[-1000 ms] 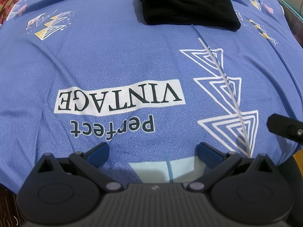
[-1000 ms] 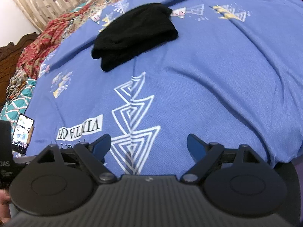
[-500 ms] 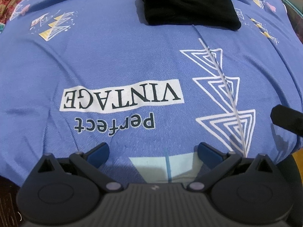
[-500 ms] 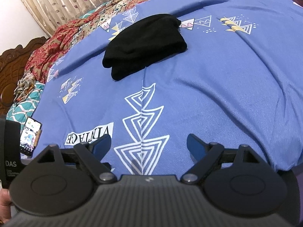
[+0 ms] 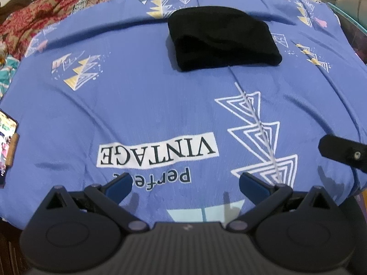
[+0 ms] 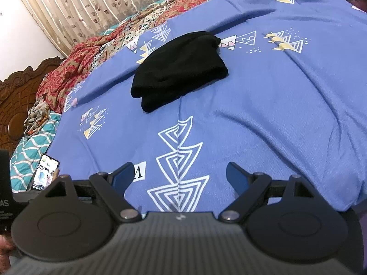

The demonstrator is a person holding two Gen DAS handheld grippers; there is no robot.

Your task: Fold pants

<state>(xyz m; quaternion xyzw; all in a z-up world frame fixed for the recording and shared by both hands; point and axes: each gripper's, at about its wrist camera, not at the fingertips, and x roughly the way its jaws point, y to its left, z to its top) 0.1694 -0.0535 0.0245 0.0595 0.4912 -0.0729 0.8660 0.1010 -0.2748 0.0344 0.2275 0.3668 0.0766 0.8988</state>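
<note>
left wrist: left gripper [image 5: 185, 184] had its jaws spread apart with nothing between them, hovering over the near edge of the blue bedsheet [image 5: 142, 105]. black pants [image 5: 221, 42] lay in a compact folded bundle at the far middle of the bed, well apart from the gripper. part of the right gripper showed at the right edge. a phone [image 5: 6, 144] lay at the left edge.

right wrist: right gripper [image 6: 181, 175] was likewise spread wide and empty, near the bed's front edge. pants [image 6: 179, 70] sat far ahead, layers stacked, thick rounded fold facing the camera. red patterned blanket [image 6: 68, 68] beyond them.

judgement: fabric looked soft, light, limp, so it would sag and shift if lifted at one point. looked about done; if another fold was wanted, best to pinch both corners of one short edge through all layers.
</note>
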